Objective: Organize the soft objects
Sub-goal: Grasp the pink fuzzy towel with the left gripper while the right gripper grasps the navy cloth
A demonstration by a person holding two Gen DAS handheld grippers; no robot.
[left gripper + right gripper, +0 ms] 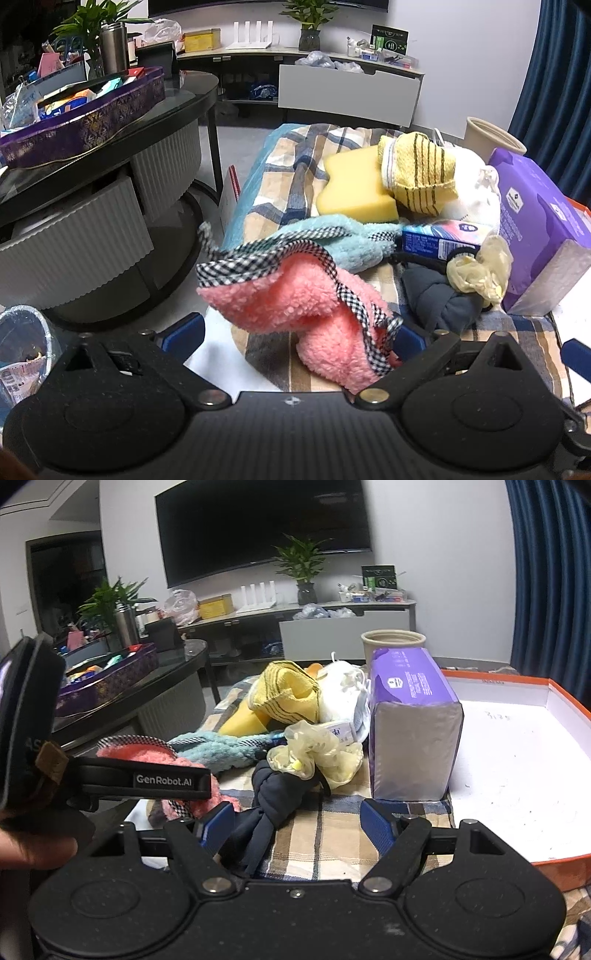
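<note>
- On the plaid cloth (280, 173): one pink fleece cloth (295, 299), one blue fleece cloth (343, 240), one yellow sponge (351, 184), one dark knotted garment (273, 790).
- Left gripper (295, 328) gapes around the pink cloth.
- Right gripper (297, 821) stands open, the garment's tail beside its left finger.

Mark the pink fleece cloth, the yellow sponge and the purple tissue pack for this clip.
pink fleece cloth (295, 306), left wrist view, on its fluffy pink middle.
yellow sponge (351, 184), left wrist view, on its flat top face.
purple tissue pack (410, 686), right wrist view, on its purple top side.
</note>
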